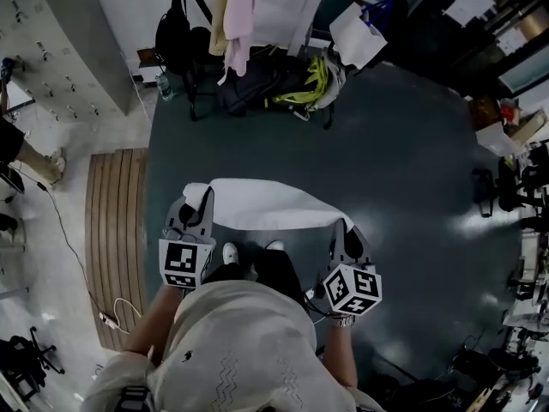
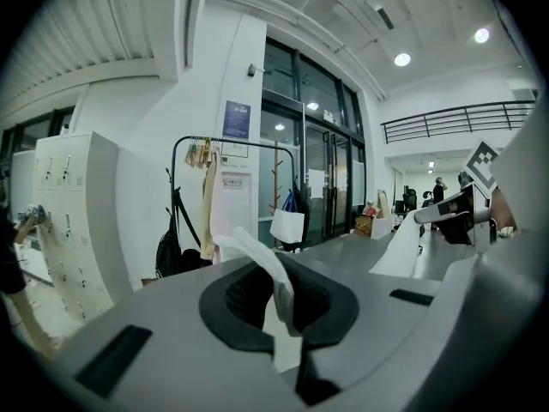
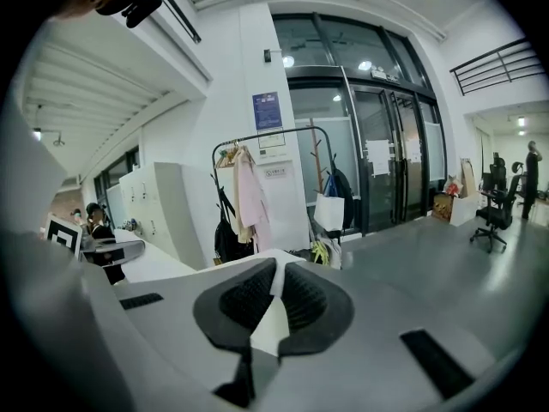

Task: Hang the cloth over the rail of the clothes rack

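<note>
Dark grey floor [image 1: 386, 161] lies between the person and the clothes rack [image 2: 232, 139], which stands at the far end of the scene by the white wall, left of the glass doors. Garments [image 1: 240, 15] occupy the left part of its top rail. The right part looks free in both gripper views and is the section to aim for.

The cloth [image 1: 266, 206] is white and spans from left to right in front of the person, near the body and well apart from the rack.

- The left gripper [image 1: 193, 217] is clamped shut on the cloth's left end, and a fold stands up between its pads.
- The right gripper [image 1: 346, 240] is likewise closed on the right end, with only a narrow strip caught.

Procedure for the step in hand, which is judged to be the carry to the rack:

1. Keep both grips closed. Each pinch looks thin, so avoid tugging the ends apart.
2. Hold the span level and lightly taut so the middle does not sag.
3. Approach square to the free section of the rail.
4. Lift the cloth above the rail and carry it across until it hangs on both sides.
5. Release only once the rail bears the weight.

Caution: bags [image 1: 257, 88] crowd the rack's foot and could snag a trailing edge.
</note>
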A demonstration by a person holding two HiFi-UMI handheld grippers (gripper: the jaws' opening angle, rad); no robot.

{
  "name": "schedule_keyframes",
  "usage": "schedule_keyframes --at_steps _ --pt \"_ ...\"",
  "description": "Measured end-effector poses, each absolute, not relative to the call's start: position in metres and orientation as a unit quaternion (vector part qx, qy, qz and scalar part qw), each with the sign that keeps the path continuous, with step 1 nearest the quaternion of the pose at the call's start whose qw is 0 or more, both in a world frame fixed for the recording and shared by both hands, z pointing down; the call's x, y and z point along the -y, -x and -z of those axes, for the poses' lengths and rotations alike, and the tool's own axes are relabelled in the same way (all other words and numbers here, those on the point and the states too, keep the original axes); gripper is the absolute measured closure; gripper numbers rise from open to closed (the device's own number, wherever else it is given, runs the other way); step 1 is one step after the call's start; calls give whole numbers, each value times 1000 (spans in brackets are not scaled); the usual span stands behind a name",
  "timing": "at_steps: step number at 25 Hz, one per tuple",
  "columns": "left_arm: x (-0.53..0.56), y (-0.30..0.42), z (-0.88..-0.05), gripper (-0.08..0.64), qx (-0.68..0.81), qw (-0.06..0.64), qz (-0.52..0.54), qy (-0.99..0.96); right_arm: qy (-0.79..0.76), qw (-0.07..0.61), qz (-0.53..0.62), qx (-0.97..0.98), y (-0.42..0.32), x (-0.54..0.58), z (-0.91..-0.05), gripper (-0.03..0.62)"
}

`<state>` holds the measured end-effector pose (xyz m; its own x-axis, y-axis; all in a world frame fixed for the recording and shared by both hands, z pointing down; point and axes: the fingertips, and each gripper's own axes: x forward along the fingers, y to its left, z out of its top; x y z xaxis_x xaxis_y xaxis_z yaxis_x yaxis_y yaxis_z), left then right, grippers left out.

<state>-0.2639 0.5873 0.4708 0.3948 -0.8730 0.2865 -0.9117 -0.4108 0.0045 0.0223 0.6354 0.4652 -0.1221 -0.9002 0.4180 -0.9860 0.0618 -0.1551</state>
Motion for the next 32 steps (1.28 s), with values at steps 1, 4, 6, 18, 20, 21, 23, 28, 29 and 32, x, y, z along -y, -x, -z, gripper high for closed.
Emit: schedule_keyframes --at_steps 1,4,6,18,20,21,23,28,29,32 --pt "-578 263 -476 546 538 83 -122 -830 -655 106 -205 720 -26 -626 -469 568" --pt "-549 253 -489 546 542 89 -126 -826 -653 106 -203 722 -36 -592 -482 568" --pt "-525 243 -494 546 545 89 -128 -824 -650 104 -202 725 -46 -562 -487 568" --pt "-328 129 -476 546 578 72 -129 -803 -614 111 -179 761 -157 -343 -476 568" --pt "-305 120 -478 546 592 78 -124 -792 -606 114 -171 769 -170 -309 -471 568" --pt "-296 116 -479 546 597 79 -125 -788 -602 114 -168 772 -174 -296 -468 568" --pt "-280 110 -481 546 603 80 -128 -783 -597 112 -165 777 -181 -276 -464 568" --pt "-234 107 -487 546 609 85 -128 -778 -593 119 -159 780 -191 -224 -471 568" --pt "-224 108 -490 546 609 87 -130 -778 -593 123 -156 780 -189 -214 -474 568" --pt "-187 112 -503 546 605 94 -137 -779 -594 136 -153 778 -185 -181 -482 568"
